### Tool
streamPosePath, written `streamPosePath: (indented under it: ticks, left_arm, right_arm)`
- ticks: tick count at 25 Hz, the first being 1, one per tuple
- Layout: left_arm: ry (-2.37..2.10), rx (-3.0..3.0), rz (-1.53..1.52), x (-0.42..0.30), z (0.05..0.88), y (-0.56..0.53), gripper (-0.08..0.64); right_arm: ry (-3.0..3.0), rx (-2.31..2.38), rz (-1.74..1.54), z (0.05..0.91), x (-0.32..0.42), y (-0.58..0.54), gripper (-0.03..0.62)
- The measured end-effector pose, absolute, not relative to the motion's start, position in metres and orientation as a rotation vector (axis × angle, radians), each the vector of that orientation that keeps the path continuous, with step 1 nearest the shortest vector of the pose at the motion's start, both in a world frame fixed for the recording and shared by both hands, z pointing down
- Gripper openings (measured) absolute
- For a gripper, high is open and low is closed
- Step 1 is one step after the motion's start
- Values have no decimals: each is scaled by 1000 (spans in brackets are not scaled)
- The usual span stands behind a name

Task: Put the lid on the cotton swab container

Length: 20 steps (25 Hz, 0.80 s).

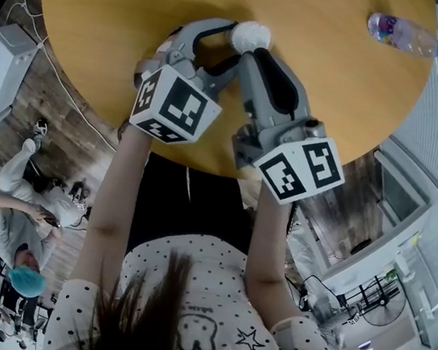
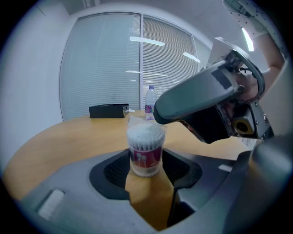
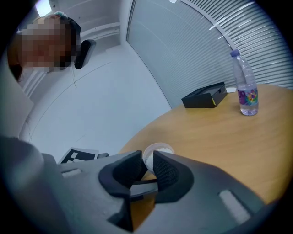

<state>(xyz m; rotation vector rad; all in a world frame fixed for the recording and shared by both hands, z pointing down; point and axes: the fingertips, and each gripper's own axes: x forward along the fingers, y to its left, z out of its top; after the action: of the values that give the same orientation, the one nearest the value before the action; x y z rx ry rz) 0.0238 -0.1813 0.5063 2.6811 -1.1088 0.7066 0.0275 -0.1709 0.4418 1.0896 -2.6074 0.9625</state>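
1. Left gripper view has the cotton swab container (image 2: pixel 145 153) standing upright on the wooden surface (image 2: pixel 68 137), right between the jaws of the left claw (image 2: pixel 146 161).
2. That left claw is spread wide, and its 2 black pads sit against the container's sides: a grip on the tub's lower half, red label band facing the camera.
3. Up top, the white swab heads bulge out, and the clear lid (image 2: pixel 142 122) sits over them, slightly tilted.
4. In from the right comes the right claw, its grey jaw reaching the lid's edge just above the tub.
5. Right gripper view: the right claw (image 3: pixel 149 161) is drawn in narrow, its 2 pads pinching the lid's rim, with the white round top showing just past the tips.
6. Head view: both claws meet at the tub near the middle of the round surface, the left marker cube (image 1: pixel 176 107) beside the right marker cube (image 1: pixel 300 169), with the person's forearms running back from each.
7. Well apart from the action, a water bottle (image 1: pixel 404 34) is at the far right of the surface, and a black box (image 2: pixel 108 110) rests at the far edge.
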Motion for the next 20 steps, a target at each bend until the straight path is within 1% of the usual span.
streamPosePath:
  ticks: [8, 15, 17, 20]
  left_arm:
    - [-1107, 2682, 705, 22, 505, -181, 232]
    - [-1104, 2682, 706, 25, 507, -183, 232]
    - [-1105, 2682, 705, 23, 506, -182, 232]
    - [-1106, 2683, 704, 23, 505, -182, 232]
  right_arm:
    - [-2571, 1074, 969, 446, 22, -171, 72]
    - [-2511, 1117, 902, 450, 27, -180, 70]
    - [-2496, 1130, 886, 450, 28, -181, 43]
    - [-2481, 1134, 842, 450, 27, -182, 26]
